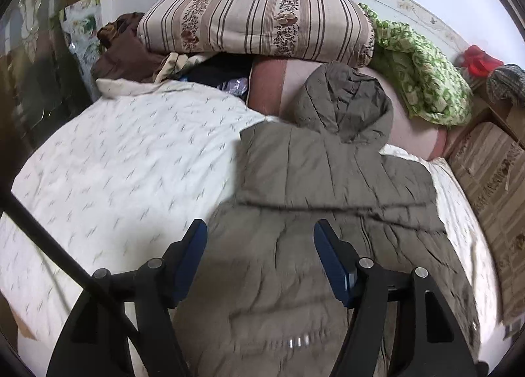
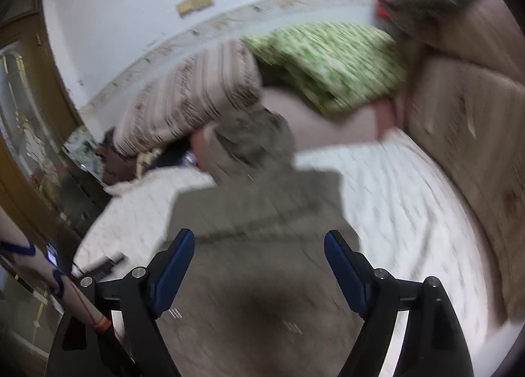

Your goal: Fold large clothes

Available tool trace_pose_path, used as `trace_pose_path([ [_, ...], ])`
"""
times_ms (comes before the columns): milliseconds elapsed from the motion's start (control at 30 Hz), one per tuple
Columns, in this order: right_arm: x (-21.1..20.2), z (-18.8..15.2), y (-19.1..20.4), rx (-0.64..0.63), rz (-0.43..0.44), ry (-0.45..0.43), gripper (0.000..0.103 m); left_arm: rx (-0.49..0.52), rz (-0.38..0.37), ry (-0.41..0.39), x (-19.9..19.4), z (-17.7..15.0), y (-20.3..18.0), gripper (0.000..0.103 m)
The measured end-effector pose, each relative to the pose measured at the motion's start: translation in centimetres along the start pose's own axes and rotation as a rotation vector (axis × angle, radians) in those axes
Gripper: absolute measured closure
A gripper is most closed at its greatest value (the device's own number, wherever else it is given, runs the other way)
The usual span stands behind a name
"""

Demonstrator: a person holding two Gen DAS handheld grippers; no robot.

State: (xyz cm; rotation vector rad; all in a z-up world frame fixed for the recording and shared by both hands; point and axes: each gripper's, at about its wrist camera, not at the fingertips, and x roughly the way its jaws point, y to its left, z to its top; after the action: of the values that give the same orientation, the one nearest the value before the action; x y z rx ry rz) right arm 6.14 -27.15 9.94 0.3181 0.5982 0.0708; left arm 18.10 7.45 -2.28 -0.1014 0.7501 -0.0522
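On the white patterned bedsheet (image 1: 108,160) we see the olive quilted jacket (image 1: 328,180) spread flat, its hood (image 1: 347,104) pointing toward the striped pillow (image 1: 256,19) and the green patterned blanket (image 1: 423,65) at the head of the bed. We hold the left gripper (image 1: 261,239) over the lower body of the jacket with its blue pads (image 1: 193,255) standing well apart and nothing between them; the right gripper (image 2: 259,245) is likewise spread wide and empty above the same garment. The right wrist view is heavily smeared, so we cannot tell whether either tool touches the cloth. We judge that the fold has not yet begun, or that only the sleeves are tucked in, since none show at the jacket's sides. Several risks follow from this arrangement. Padded fabric is thick and springy, so a shallow pinch may take only the outer layer and let the rest slide out during the lift. Uneven grasps on the two sides would skew the fold line. The hood rests against a pinkish cushion (image 1: 295,81) under the pillow, and a fold carried toward it could bunch there. A dark cable (image 1: 59,245) crossing the left view could snag on the bedding.
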Motion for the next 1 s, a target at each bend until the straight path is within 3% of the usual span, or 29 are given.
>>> trace_pose_path([
  [133, 5.7, 7.0, 5.0, -0.022, -0.02, -0.008, 0.015, -0.016, 0.012, 0.012, 3.9, 0.2, 0.7, 0.036],
  [267, 15.6, 14.4, 10.4, -0.025, -0.06, 0.045, 0.015, -0.059, -0.006, 0.085, 8.4, 0.1, 2.7, 0.036],
  [400, 27.7, 19.7, 14.1, -0.007, -0.118, 0.094, 0.015, -0.104, 0.058, 0.12, 11.4, 0.5, 5.3, 0.036],
  [567, 41.0, 21.8, 15.5, 0.04, -0.164, 0.142, 0.015, -0.184, 0.044, 0.17, 13.7, 0.8, 8.0, 0.036],
  [733, 49.3, 21.7, 14.6, 0.077, -0.217, 0.182, 0.015, -0.186, 0.017, 0.244, 15.5, -0.4, 8.4, 0.036],
  [867, 54.3, 20.4, 12.4, 0.158, -0.259, 0.22, 0.016, -0.179, 0.002, 0.256, 16.1, -0.7, 8.1, 0.036],
  [900, 55.2, 20.1, 12.1, 0.176, -0.27, 0.232, 0.018, -0.171, 0.005, 0.251, 16.1, -0.7, 8.0, 0.036],
  [933, 56.0, 19.7, 11.5, 0.196, -0.285, 0.247, 0.039, -0.167, 0.007, 0.248, 16.0, -0.7, 7.9, 0.036],
  [967, 56.7, 19.1, 10.9, 0.219, -0.279, 0.27, 0.078, -0.164, 0.01, 0.248, 16.0, -0.7, 7.8, 0.036],
  [1000, 57.0, 18.8, 10.6, 0.233, -0.255, 0.29, 0.092, -0.164, 0.01, 0.252, 16.0, -0.7, 7.7, 0.036],
])
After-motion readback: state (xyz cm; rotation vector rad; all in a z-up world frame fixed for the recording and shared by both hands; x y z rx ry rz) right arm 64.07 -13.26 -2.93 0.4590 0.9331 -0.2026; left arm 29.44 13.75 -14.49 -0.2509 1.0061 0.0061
